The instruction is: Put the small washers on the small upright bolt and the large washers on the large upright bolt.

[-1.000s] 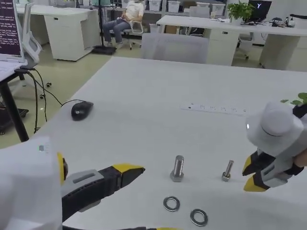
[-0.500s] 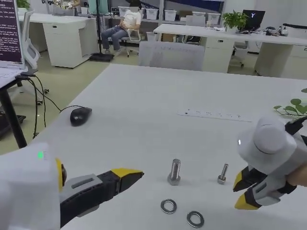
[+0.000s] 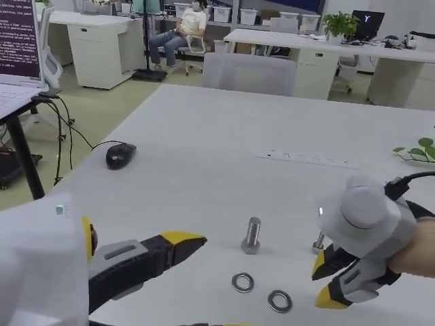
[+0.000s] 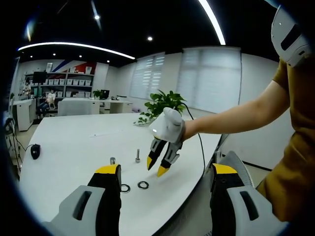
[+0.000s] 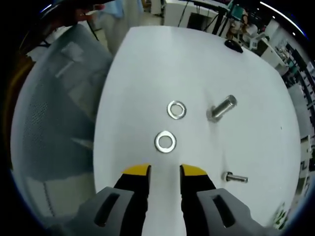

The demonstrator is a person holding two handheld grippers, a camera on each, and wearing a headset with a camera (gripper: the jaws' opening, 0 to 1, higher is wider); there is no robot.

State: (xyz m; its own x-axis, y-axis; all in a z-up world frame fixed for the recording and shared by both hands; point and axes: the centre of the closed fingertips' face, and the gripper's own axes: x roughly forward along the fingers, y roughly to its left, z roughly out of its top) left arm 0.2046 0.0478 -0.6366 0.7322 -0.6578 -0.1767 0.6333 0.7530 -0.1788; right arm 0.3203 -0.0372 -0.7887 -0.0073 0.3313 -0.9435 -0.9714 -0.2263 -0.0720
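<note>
The right tool (image 5: 165, 171) hovers with its yellow-tipped jaws a narrow gap apart, holding nothing, just short of the near washer (image 5: 166, 141). The far washer (image 5: 176, 109) lies beyond it on the white surface (image 5: 147, 64). Behind both stand the large bolt (image 3: 252, 236) and the small bolt (image 5: 235, 178), apart from each other. The left tool (image 4: 166, 172) gapes wide and empty. The text on the purple screen (image 3: 15, 37) is too small to read.

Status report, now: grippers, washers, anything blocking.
Left gripper open, empty. Right gripper open, jaws facing nearer washer. Other washer flat on table; large bolt, small bolt bare. Nothing in the way.
</note>
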